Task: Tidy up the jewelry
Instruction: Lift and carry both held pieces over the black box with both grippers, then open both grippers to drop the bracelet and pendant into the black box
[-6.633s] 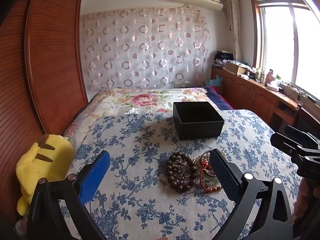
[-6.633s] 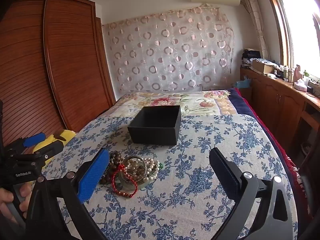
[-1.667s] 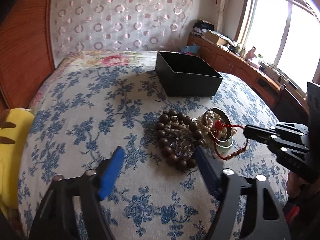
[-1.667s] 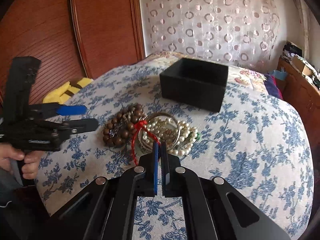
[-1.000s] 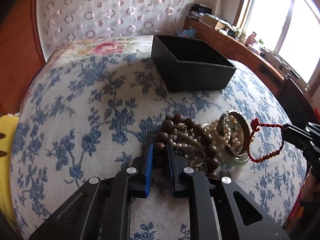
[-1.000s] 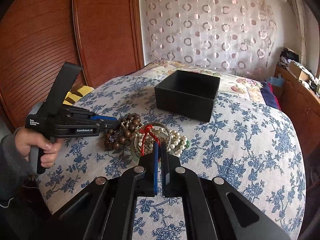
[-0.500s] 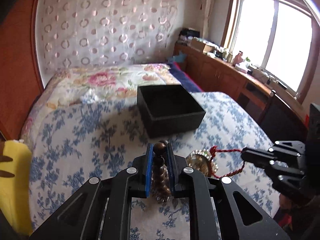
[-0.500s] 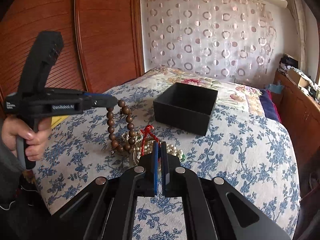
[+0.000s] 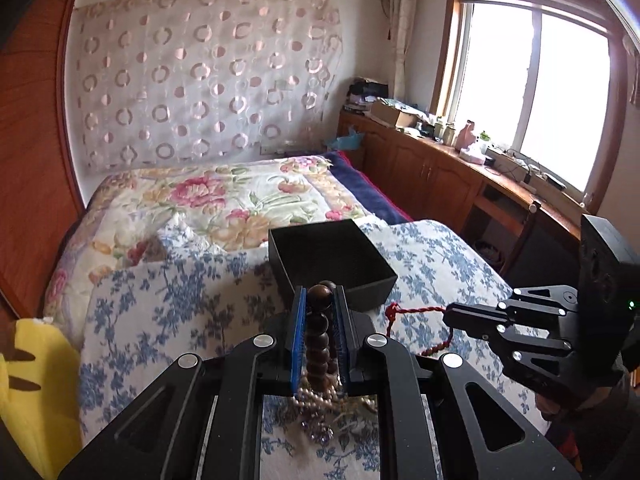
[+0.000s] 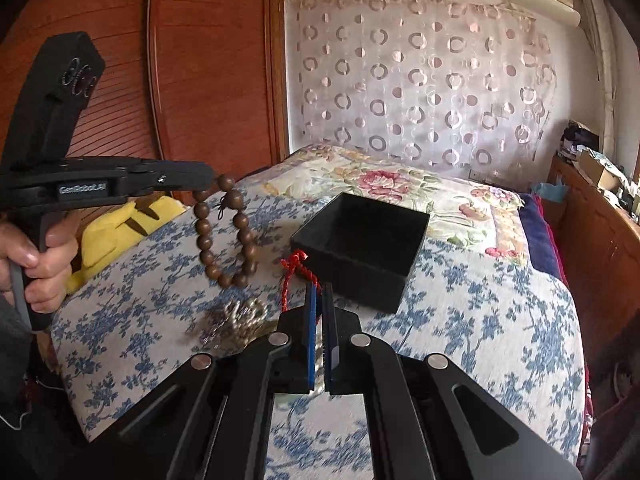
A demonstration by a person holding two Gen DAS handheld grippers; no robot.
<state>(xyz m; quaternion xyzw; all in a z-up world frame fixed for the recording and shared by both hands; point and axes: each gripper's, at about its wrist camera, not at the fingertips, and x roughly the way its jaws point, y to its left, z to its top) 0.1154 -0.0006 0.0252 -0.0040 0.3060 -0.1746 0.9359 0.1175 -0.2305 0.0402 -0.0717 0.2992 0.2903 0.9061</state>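
Observation:
My left gripper [image 9: 320, 294] is shut on a brown wooden bead bracelet [image 9: 319, 332], which hangs in the air in the right wrist view [image 10: 224, 232]. My right gripper [image 10: 319, 292] is shut on a red cord bracelet [image 10: 294, 276], also lifted; it shows in the left wrist view [image 9: 416, 312]. An open black box [image 9: 332, 256] stands on the blue-flowered bedspread just beyond both grippers, also in the right wrist view [image 10: 360, 240]. A pile of pearl strands and a bangle [image 10: 240, 320] lies on the bed below.
A yellow plush toy [image 9: 28, 392] lies at the bed's left edge beside a wooden wardrobe [image 10: 192, 60]. A floral quilt [image 9: 224, 204] covers the far bed. A wooden cabinet [image 9: 440, 176] runs under the window on the right.
Both grippers have risen higher with their bracelets. The bead bracelet now hangs clear of the pile, closer to the black box.

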